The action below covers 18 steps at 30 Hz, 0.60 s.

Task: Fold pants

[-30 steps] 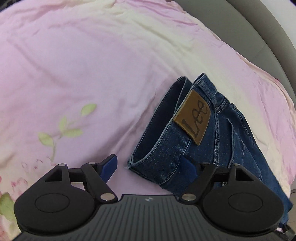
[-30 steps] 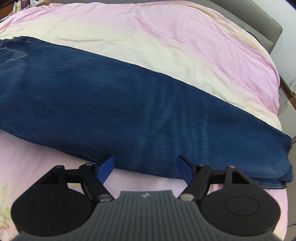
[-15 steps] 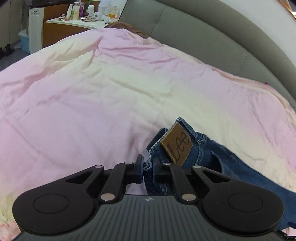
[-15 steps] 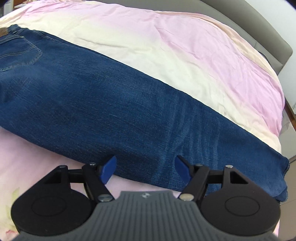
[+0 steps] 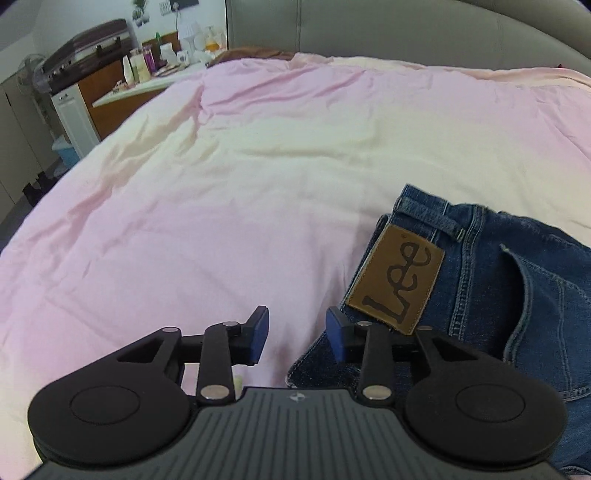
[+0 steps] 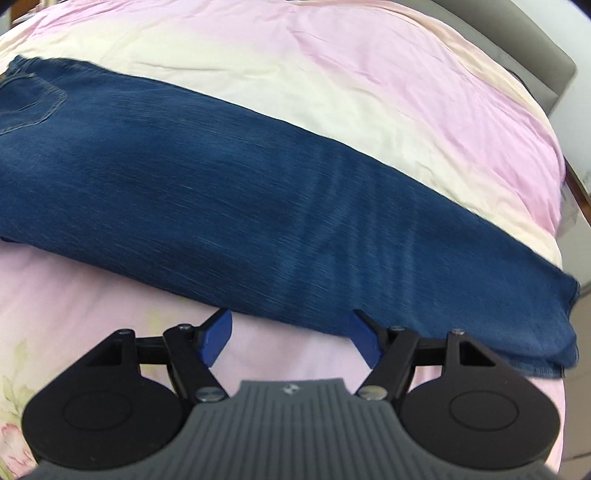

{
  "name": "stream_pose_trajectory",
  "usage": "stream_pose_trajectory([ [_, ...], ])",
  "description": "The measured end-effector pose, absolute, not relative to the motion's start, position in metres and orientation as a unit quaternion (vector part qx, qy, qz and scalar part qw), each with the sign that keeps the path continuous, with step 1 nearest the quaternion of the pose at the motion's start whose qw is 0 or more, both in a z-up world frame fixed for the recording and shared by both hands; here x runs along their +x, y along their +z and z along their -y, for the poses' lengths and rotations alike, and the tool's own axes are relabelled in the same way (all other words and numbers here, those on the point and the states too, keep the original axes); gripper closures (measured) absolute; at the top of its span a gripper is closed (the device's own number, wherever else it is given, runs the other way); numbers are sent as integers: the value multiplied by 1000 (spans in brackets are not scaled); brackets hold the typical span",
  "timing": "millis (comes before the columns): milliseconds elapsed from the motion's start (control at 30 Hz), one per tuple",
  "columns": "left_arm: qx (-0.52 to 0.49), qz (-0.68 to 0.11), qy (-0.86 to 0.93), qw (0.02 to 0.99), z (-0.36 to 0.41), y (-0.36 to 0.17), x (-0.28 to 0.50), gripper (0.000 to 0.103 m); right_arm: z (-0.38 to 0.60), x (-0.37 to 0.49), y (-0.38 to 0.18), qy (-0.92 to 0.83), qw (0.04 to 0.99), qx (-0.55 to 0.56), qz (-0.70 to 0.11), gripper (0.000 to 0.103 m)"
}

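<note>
Pink-and-cream bedding covers the bed, with a grey headboard behind and a cluttered dresser off its far left corner. Across the bed lie the jeans, already doubled leg over leg, waist toward the left side and hems near the right edge. Denim like this looks heavy for cloth, soft but with body, so it should hold a crease and drape rather than slip. Thick seams are the sure places to pinch: the waistband by the leather patch at one end, the stacked hems at the other. Gripping both layers together would likely keep the fold from sliding apart. Just off the waistband's near corner, the left tool hangs part-open and empty, its right finger over denim. Beside the leg's near edge, the right tool is spread wide, holding nothing.
</note>
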<state>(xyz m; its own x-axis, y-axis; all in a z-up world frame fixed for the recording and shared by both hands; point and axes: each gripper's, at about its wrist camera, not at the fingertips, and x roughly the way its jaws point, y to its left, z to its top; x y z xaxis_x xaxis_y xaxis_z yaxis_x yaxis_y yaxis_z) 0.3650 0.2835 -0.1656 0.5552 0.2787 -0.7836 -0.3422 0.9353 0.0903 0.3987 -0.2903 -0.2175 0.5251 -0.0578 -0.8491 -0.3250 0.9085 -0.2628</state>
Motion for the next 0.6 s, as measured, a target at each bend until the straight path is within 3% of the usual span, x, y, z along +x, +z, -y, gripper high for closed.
stream_pose_trajectory([
  [133,-38,-419,130,898,-253,-141,353,56,343,395,-218,26,862,-158,-482,39],
  [333,-22,-454,59,889,-187,-144,363,56,467,384,-218,-91,873,-29,-479,47],
  [433,-12,-476,44,878,-153,-153,371,56,528,384,-212,-145,877,26,-458,54],
  [600,12,-471,14,882,-97,-158,360,56,622,387,-202,-196,884,159,-394,54],
])
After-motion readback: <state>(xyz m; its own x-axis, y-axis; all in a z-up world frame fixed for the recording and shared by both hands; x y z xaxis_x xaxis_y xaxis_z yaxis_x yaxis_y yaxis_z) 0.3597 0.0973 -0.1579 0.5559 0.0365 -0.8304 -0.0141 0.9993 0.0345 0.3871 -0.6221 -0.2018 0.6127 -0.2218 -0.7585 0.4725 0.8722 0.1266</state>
